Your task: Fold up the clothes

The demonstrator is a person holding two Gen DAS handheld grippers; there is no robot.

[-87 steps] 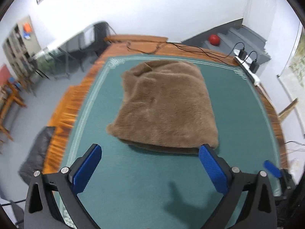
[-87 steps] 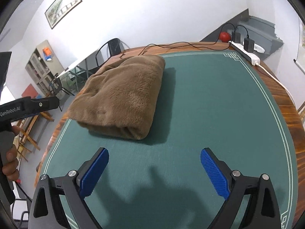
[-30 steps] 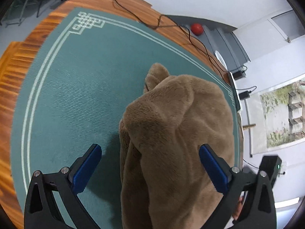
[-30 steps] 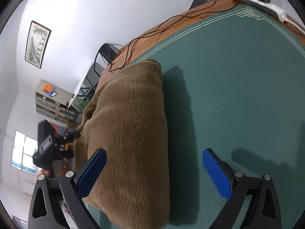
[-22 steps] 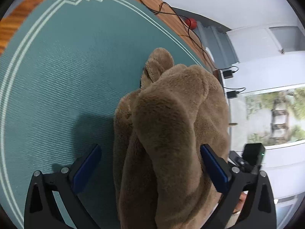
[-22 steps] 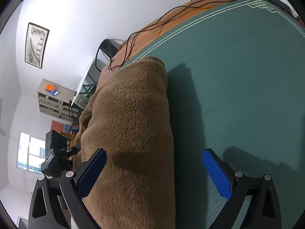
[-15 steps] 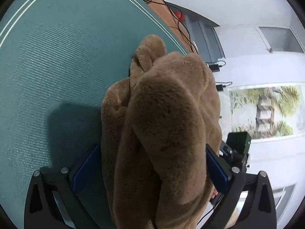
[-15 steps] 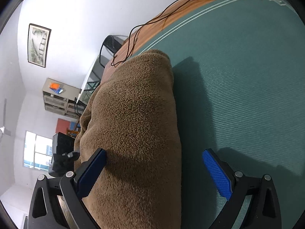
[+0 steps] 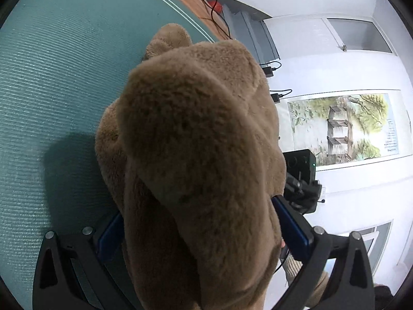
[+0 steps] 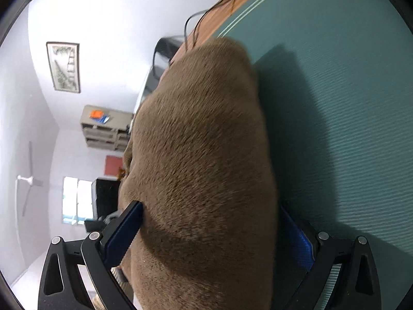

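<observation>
Brown plush fills both wrist views: one folded fleece garment (image 9: 196, 155), thick and soft, lies on the green table mat (image 9: 51, 77), and each of the two hand-held grippers has come in around an opposite side of it.

On the left, the left gripper (image 9: 204, 230) straddles the bundle, with one blue pad (image 9: 111, 230) pressed against the mat-side flank and the other against the far flank. The fleece bulges up between the fingers and away from the camera, so its long axis runs straight ahead of this gripper, toward a rounded lobe at the far end. The jaws look closed in on the cloth, though how firmly they pinch cannot be read. A sleeve of the person shows low at the right edge.

On the right, the right gripper (image 10: 214, 235) takes the same garment (image 10: 204, 155) from the other side. Its left pad dents the pile; the right pad (image 10: 296, 240) sits by the mat-side flank, partly hidden by the fleece. Here too the bundle stretches forward from the fingers toward the wooden table edge (image 10: 219, 7) and a black cable (image 10: 196, 18).

Counted: one garment, two grippers, four blue pads. Both grippers sit equally close, each already on the cloth, so the next move is likely a joint lift or turn along that shared axis.
</observation>
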